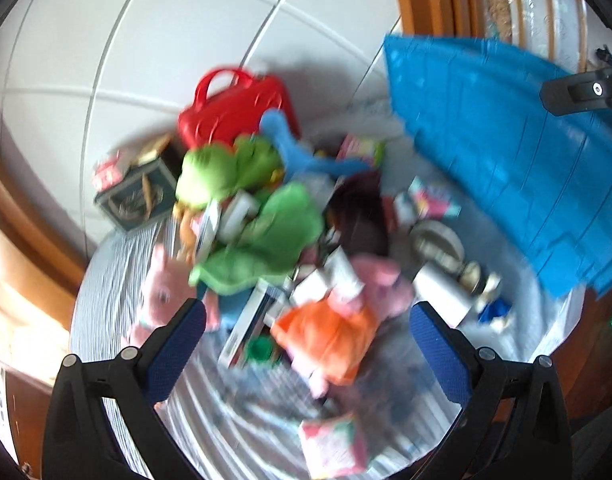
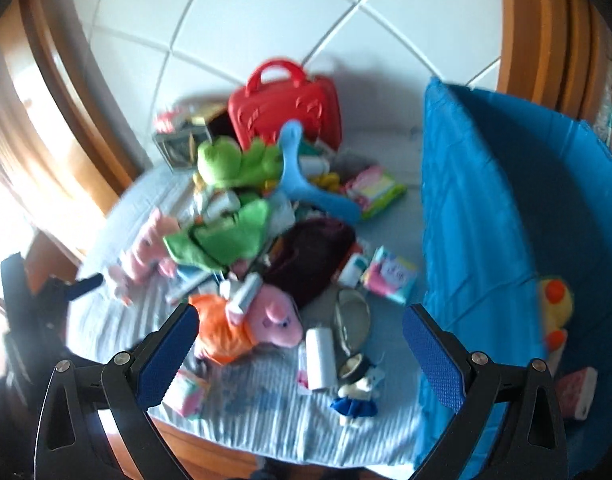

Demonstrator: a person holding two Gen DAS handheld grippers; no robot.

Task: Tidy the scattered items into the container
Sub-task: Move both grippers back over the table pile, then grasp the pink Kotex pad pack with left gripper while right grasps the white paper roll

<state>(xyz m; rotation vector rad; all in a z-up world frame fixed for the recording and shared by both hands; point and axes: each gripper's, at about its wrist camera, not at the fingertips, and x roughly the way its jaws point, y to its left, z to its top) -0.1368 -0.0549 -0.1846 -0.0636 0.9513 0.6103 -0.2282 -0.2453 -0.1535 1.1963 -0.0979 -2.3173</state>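
Note:
A pile of toys lies on a striped cloth (image 2: 266,408): a pink pig plush in an orange dress (image 2: 250,324) (image 1: 337,320), a green plush (image 2: 234,160) (image 1: 222,172), a red toy case (image 2: 286,108) (image 1: 234,108), a white roll (image 2: 319,358) and a small blue-skirted doll (image 2: 357,396). The blue fabric container (image 2: 505,220) (image 1: 505,160) stands open at the right, with a yellow duck plush (image 2: 555,308) inside. My left gripper (image 1: 307,328) is open above the pig plush. My right gripper (image 2: 300,338) is open above the pig and white roll. Both are empty.
A dark tin box (image 1: 136,196) sits at the pile's far left. Pink packets (image 2: 375,190) (image 2: 389,276) and a metal ring (image 2: 351,320) lie near the container. White tiled floor (image 2: 266,12) lies beyond; wooden frames (image 2: 66,112) border the sides.

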